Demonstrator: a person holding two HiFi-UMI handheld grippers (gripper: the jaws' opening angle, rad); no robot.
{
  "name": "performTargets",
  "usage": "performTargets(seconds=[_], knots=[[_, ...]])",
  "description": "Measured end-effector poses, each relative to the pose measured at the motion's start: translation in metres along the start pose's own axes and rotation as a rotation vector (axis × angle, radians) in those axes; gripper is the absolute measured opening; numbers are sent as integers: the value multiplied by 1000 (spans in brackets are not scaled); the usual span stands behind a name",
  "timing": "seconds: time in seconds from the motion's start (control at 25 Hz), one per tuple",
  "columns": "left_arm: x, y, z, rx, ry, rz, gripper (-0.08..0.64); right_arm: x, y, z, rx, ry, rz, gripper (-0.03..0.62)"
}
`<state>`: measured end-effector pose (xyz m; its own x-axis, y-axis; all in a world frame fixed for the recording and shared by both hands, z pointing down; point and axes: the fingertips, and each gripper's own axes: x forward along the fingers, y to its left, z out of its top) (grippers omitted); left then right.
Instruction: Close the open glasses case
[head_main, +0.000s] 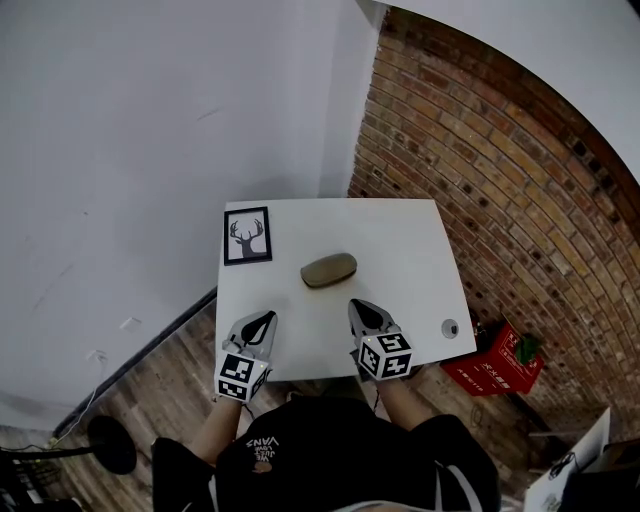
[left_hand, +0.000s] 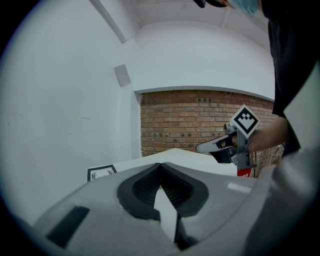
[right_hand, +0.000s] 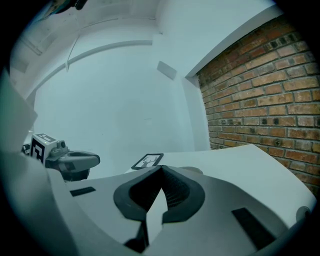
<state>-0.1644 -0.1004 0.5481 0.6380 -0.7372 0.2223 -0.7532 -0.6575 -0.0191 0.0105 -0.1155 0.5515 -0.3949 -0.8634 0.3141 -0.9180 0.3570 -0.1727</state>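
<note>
An olive-brown glasses case (head_main: 328, 270) lies in the middle of the white table (head_main: 400, 250), and its lid looks down. Both grippers hover over the table's near edge, short of the case. My left gripper (head_main: 267, 318) is shut and holds nothing; its jaws meet at the tips (left_hand: 160, 164). My right gripper (head_main: 353, 304) is shut too, empty, with its tips together (right_hand: 161, 167). A sliver of the case (right_hand: 193, 170) peeks over the right jaws. Each gripper view shows the other gripper: the right one (left_hand: 220, 146) and the left one (right_hand: 67, 161).
A black-framed deer picture (head_main: 247, 236) lies flat at the table's far left corner. A round cable hole (head_main: 450, 327) sits near the table's right front corner. A red box (head_main: 497, 365) stands on the wooden floor by the brick wall (head_main: 480, 170). A white wall runs on the left.
</note>
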Motion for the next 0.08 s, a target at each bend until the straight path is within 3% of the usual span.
performTargets(seconds=[0.08], knots=[[0,1,-2,-3,-1,0,9,1,1,-1,-2,0,1,-2]])
